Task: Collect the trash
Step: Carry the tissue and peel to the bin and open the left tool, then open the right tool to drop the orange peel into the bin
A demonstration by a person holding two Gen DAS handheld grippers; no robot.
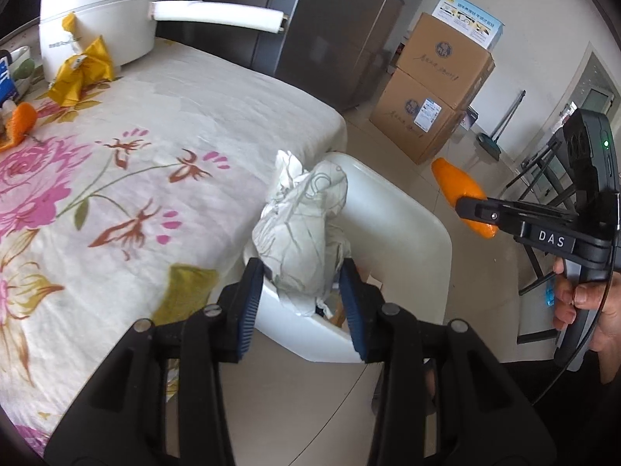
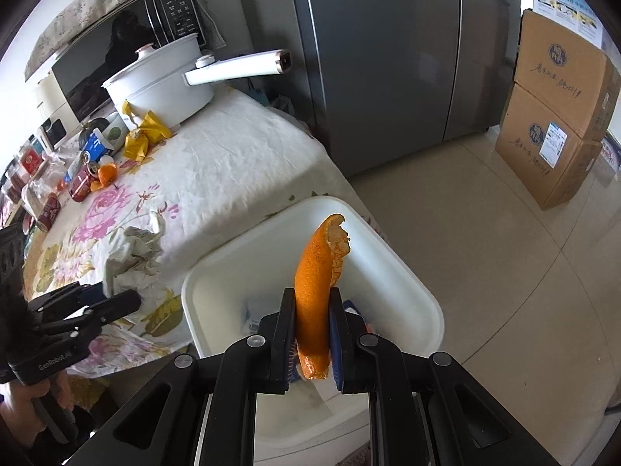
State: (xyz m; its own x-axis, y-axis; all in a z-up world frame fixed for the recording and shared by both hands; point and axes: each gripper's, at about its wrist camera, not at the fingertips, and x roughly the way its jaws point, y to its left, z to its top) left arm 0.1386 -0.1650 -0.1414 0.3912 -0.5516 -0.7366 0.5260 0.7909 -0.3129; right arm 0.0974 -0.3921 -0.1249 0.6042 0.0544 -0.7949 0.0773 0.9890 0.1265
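Floor tile (image 2: 485,272) lies open right of the right gripper (image 2: 312,334), whose jaws clamp an orange peel (image 2: 316,272) above the white bin (image 2: 388,264). Left gripper (image 1: 300,291) pinches crumpled paper (image 1: 302,225) over the bin's rim, beside the table edge (image 1: 333,124).

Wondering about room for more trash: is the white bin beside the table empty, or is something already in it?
Not empty. In the right wrist view the white bin holds some blue and white packaging at the bottom; most of the space above is free.
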